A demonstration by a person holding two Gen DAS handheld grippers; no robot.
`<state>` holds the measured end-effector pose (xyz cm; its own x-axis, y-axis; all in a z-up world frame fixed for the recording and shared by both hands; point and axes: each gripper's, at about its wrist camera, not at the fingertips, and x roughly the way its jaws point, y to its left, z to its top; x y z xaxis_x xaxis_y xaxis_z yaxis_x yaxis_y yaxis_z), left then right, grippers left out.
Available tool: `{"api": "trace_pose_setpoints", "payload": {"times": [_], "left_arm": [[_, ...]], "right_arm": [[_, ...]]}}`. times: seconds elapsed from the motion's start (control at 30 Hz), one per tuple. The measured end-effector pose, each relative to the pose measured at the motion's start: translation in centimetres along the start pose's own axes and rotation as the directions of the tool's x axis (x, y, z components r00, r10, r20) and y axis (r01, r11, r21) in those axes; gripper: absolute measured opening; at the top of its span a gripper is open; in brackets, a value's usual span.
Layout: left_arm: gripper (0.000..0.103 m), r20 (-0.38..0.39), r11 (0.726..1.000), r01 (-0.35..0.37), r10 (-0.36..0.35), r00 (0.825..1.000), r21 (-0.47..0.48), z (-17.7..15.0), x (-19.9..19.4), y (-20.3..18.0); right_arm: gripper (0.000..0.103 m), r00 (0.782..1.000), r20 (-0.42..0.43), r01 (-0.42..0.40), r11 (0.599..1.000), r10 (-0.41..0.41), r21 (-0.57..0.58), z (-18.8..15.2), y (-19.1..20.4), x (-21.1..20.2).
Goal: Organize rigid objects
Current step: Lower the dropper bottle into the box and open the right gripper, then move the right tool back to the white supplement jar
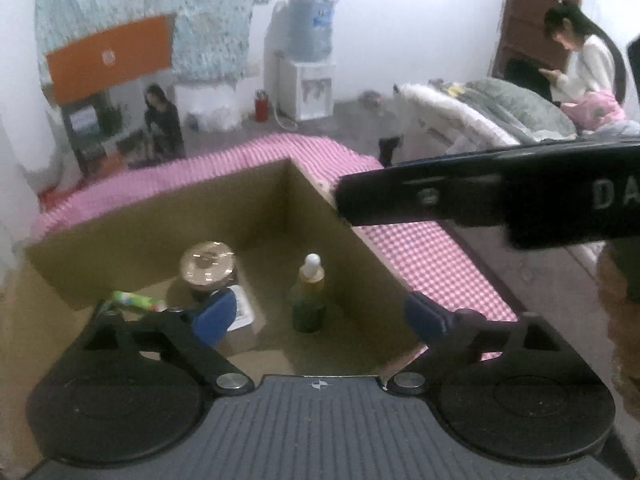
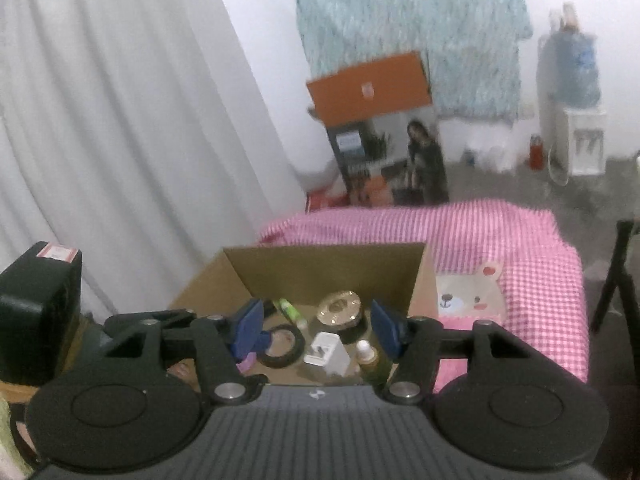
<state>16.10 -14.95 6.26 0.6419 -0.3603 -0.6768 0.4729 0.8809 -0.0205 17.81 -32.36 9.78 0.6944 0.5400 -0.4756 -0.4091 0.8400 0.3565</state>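
Box: open brown cardboard box (image 2: 328, 268) on the pink checked cloth (image 2: 520, 240), flaps up, already filled with small items.
Inside, right wrist view: round gold-lidded jar (image 2: 339, 309) near the far wall at 12 o'clock; green-and-white tube (image 2: 291, 312) lying at 11; black ring-shaped compact (image 2: 280, 346) at 9; white rectangular plug-like block (image 2: 326, 354) at centre; green dropper bottle with white cap (image 2: 370, 360) upright at 4.
Left gripper (image 1: 320, 316): blue pads spread wide, released, nothing between them; dropper bottle standing free beyond, in the box corner.
Right gripper (image 2: 316, 326): jaws apart, released, empty, hovering over the box opening.
Done: five rigid items resting in the box, apparently.
Left: no loose item visible on the cloth; anything outside these views cannot be told.
Progress: likely close to finished, perhaps only tidying or closing flaps.
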Motion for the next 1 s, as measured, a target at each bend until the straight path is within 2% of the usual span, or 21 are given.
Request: {"api": "trace_pose_setpoints", "payload": {"times": [0.23,0.43,0.73,1.0], "left_arm": [[0.101,0.054,1.000,-0.011,0.011,0.998,0.001,-2.0,-4.8,-0.1],[0.102,0.050,0.999,-0.053,0.054,0.997,-0.007,-4.5,-7.3,0.6],[0.102,0.034,0.987,-0.137,0.140,0.990,-0.086,-8.4,-10.0,3.5],[0.102,0.007,0.969,-0.188,0.191,0.982,-0.162,-10.8,-10.9,6.5]], "right_arm": [[0.065,0.996,0.072,-0.051,0.994,0.045,0.095,-2.8,1.7,-4.1],[0.070,0.995,0.080,-0.077,0.987,0.066,0.138,-5.5,3.6,-5.5],[0.071,0.992,0.029,-0.127,0.969,0.124,0.210,-8.3,5.8,-4.1],[0.071,0.984,-0.044,-0.161,0.966,0.173,0.203,-8.9,8.3,-0.9]]}}
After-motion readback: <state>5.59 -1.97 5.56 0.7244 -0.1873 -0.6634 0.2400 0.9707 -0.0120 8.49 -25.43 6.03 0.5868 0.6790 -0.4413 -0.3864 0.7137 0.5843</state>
